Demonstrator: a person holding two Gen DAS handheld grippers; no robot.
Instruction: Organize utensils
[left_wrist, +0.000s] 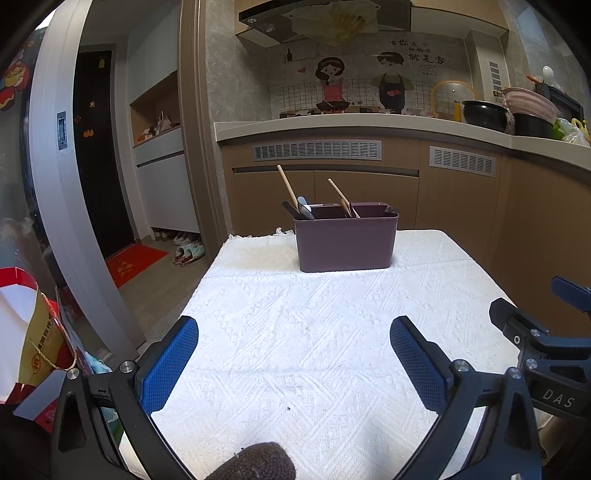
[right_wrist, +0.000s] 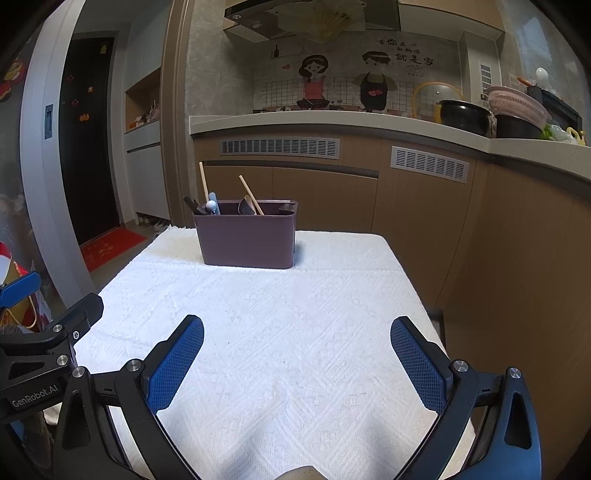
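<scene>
I hold both tools low over the near end of the white cloth (left_wrist: 295, 332), well back from the purple caddy (left_wrist: 345, 240) that stands at the far end of the table. My left gripper (left_wrist: 294, 358) is spread wide with nothing between its blue pads (left_wrist: 168, 365); my right gripper (right_wrist: 297, 360) is just as wide and just as empty. No loose utensil shows on the cloth; the wooden chopsticks (left_wrist: 287, 186) and dark-handled pieces already lean inside the caddy, so I judge the sorting nearly or fully done. If anything remains to tidy, I should approach level, pinch one handle near its top, and lift straight so the caddy does not tip.
</scene>
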